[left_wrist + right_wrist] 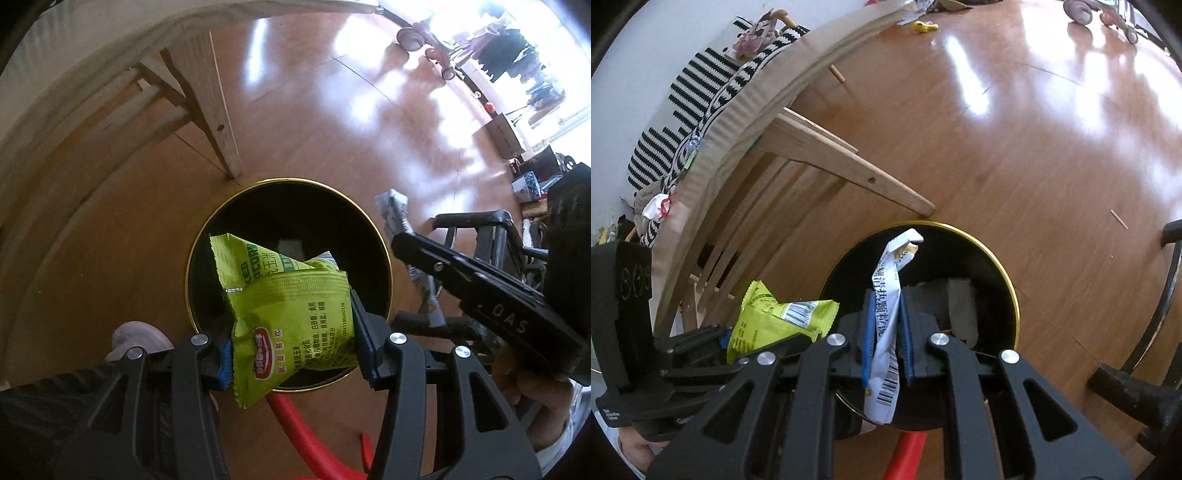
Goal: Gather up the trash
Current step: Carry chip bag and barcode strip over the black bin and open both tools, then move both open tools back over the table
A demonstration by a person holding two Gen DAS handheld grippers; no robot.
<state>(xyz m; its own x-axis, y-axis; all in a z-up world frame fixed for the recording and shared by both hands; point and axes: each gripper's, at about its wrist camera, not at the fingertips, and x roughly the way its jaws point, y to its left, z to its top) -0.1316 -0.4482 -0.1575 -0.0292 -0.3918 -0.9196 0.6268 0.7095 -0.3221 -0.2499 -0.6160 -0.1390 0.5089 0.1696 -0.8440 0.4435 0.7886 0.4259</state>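
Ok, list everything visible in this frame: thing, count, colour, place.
bin: 1, black with gold rim, on floor, paper scraps inside
green packet: 1, lime, over bin
white wrapper: 1, white, over bin
wooden frame: 1, pale wood, left of bin
striped cloth: 1, black-white, atop frame
red tube: 1, red, below bin
black stand: 1, black, right of bin
floor: brown wood
left gripper: shut on green packet
right gripper: shut on white wrapper
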